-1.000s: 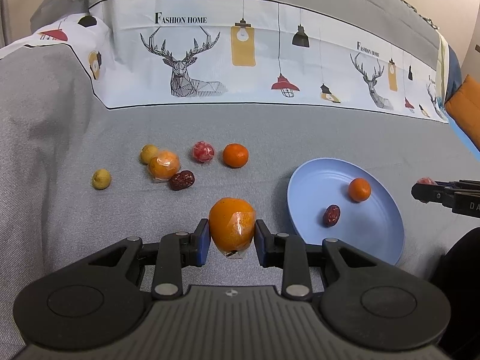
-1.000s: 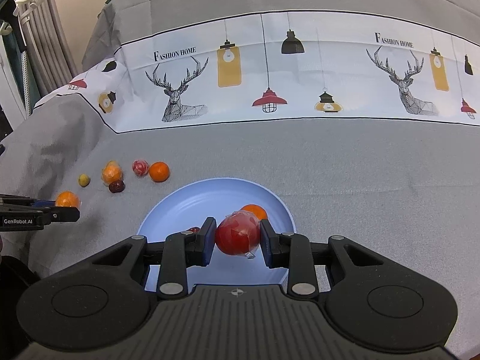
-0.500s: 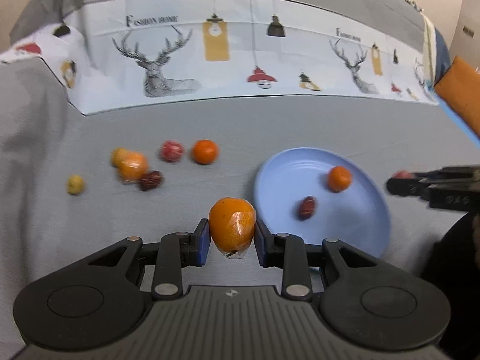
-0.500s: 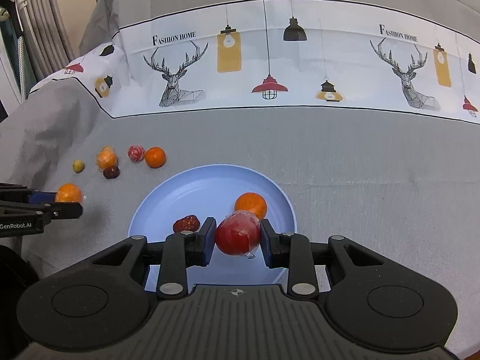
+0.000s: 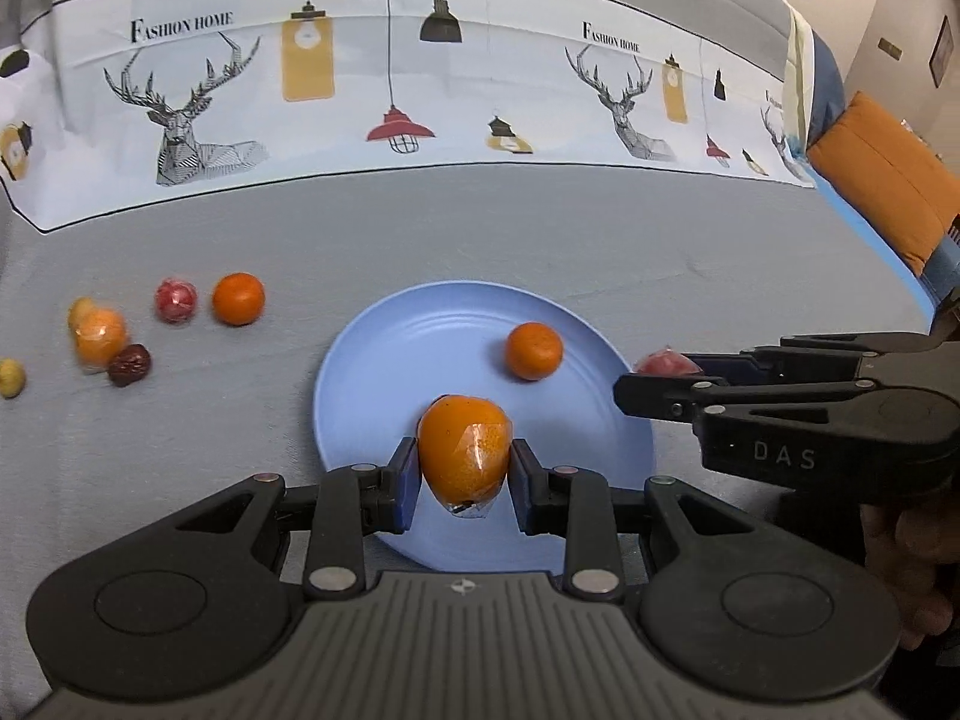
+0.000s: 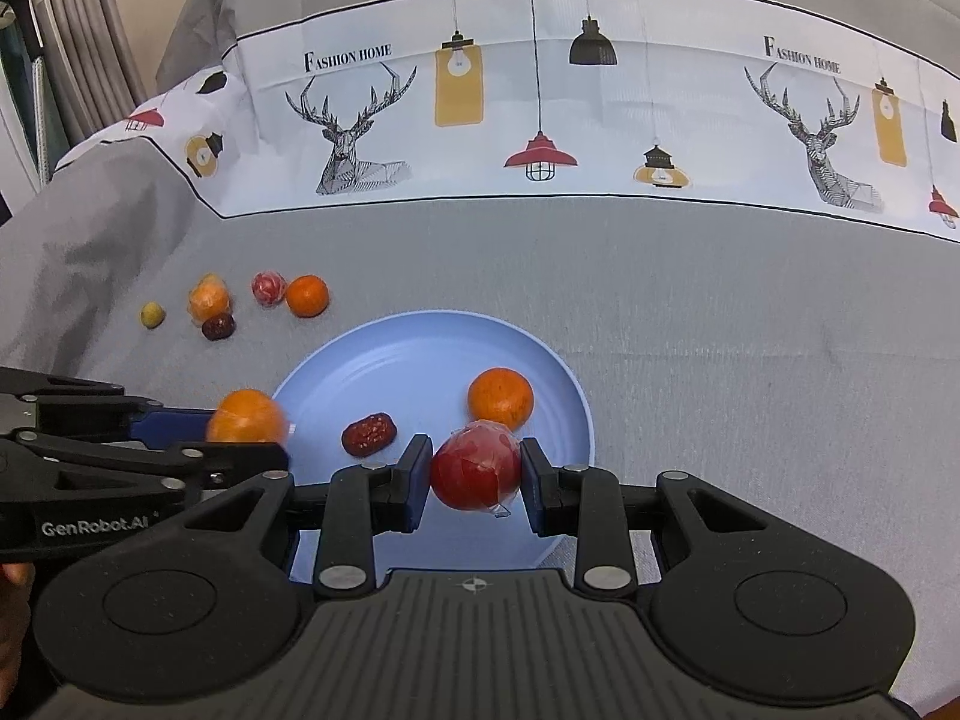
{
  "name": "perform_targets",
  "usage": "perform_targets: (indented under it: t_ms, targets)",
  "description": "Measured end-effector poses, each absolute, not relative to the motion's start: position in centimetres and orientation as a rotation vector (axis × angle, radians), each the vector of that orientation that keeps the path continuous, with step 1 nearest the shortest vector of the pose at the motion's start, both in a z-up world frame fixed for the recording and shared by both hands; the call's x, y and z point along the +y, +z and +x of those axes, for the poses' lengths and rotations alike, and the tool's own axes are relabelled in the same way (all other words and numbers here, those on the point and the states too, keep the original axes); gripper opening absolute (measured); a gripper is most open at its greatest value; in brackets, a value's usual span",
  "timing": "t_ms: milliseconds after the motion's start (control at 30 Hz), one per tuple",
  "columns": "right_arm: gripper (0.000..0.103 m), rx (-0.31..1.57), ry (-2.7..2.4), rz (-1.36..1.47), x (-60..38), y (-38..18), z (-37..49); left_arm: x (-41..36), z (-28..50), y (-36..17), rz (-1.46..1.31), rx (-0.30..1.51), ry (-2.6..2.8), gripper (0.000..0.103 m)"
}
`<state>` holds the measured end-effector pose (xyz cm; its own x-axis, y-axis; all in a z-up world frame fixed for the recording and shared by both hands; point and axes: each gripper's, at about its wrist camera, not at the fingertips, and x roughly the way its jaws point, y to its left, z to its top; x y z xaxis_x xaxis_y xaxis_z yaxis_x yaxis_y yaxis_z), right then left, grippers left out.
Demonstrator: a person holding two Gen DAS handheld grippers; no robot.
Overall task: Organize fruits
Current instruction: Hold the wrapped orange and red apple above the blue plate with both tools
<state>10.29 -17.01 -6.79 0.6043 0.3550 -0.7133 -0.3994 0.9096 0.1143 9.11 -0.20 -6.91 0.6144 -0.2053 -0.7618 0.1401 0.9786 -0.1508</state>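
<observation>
My left gripper [image 5: 463, 468] is shut on a wrapped orange fruit [image 5: 465, 453] and holds it over the near part of the blue plate [image 5: 384, 372]. My right gripper [image 6: 476, 474] is shut on a wrapped red fruit [image 6: 476, 467] over the plate's [image 6: 336, 378] near right part. On the plate lie a tangerine [image 6: 500, 396] and a red date [image 6: 368, 433]. The left gripper [image 6: 240, 438] enters the right wrist view from the left; the right gripper [image 5: 660, 381] enters the left wrist view from the right.
Several loose fruits lie on the grey cloth left of the plate: a tangerine [image 5: 238, 298], a wrapped red fruit [image 5: 176, 300], a wrapped orange fruit [image 5: 99, 333], a red date [image 5: 129, 364] and a small yellow fruit [image 5: 11, 378]. An orange cushion [image 5: 882, 180] is at far right.
My left gripper has moved right with its orange fruit, from beside the plate to over it. My right gripper has edged forward over the plate with the red fruit.
</observation>
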Motion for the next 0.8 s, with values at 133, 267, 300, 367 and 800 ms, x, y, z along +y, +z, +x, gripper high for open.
perform_targets:
  t_ms: [133, 267, 300, 367, 800]
  targets:
    - [0.033, 0.814, 0.436, -0.050, -17.02, -6.84, 10.33, -0.66, 9.16, -7.41, -0.063, 0.904, -0.200, 0.034]
    - [0.033, 0.817, 0.438, -0.058, -16.94, -6.92, 10.37, -0.60, 9.12, -7.72, -0.061, 0.917, -0.196, 0.034]
    - [0.033, 0.817, 0.439, -0.060, -16.90, -6.94, 10.38, -0.58, 9.15, -7.73, -0.062, 0.918, -0.197, 0.034]
    - [0.033, 0.818, 0.439, -0.062, -16.91, -6.95, 10.40, -0.57, 9.19, -7.76, -0.062, 0.920, -0.197, 0.034]
    - [0.033, 0.821, 0.436, -0.059, -16.93, -6.92, 10.48, -1.14, 9.40, -7.96, -0.055, 0.927, -0.207, 0.034]
